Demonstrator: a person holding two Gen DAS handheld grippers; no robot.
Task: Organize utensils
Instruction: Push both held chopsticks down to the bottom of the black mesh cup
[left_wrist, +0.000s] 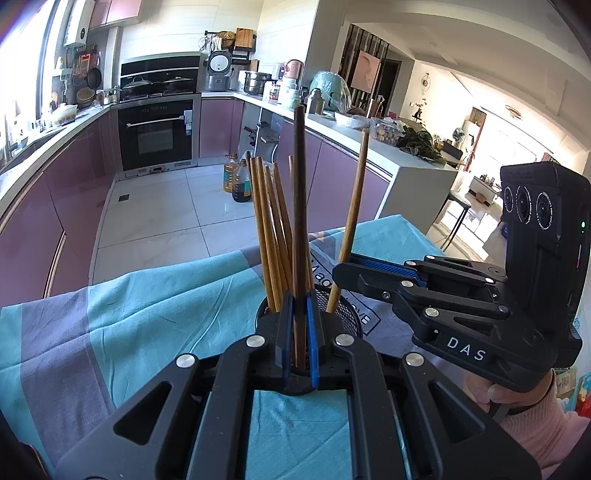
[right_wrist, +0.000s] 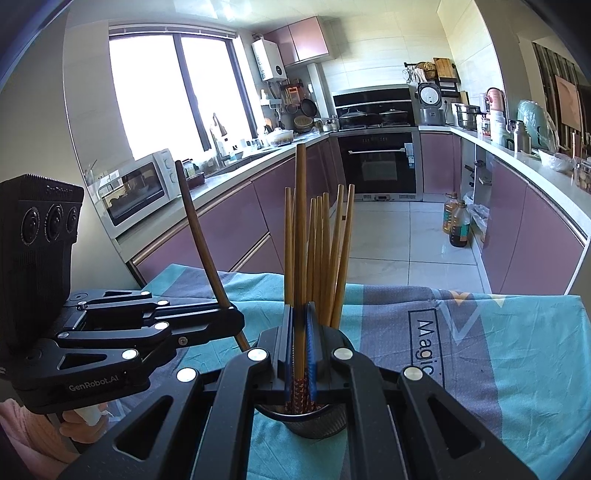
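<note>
A black mesh utensil holder (left_wrist: 345, 314) stands on the teal and grey cloth (left_wrist: 147, 314) and holds several wooden chopsticks (left_wrist: 269, 229). My left gripper (left_wrist: 300, 332) is shut on a dark brown chopstick (left_wrist: 300, 184), held upright over the holder. My right gripper (right_wrist: 300, 343) is shut on a lighter wooden chopstick (right_wrist: 301, 221), upright with its patterned tip inside the holder (right_wrist: 317, 421). The right gripper also shows in the left wrist view (left_wrist: 341, 271), and the left gripper in the right wrist view (right_wrist: 236, 321) with its dark chopstick (right_wrist: 199, 236).
The cloth-covered table (right_wrist: 517, 350) sits in a kitchen. Purple cabinets (left_wrist: 55, 192), an oven (left_wrist: 159, 136), a microwave (right_wrist: 136, 192) and oil bottles (left_wrist: 236, 181) on the tiled floor lie beyond. A cluttered counter (left_wrist: 388, 129) runs along the right.
</note>
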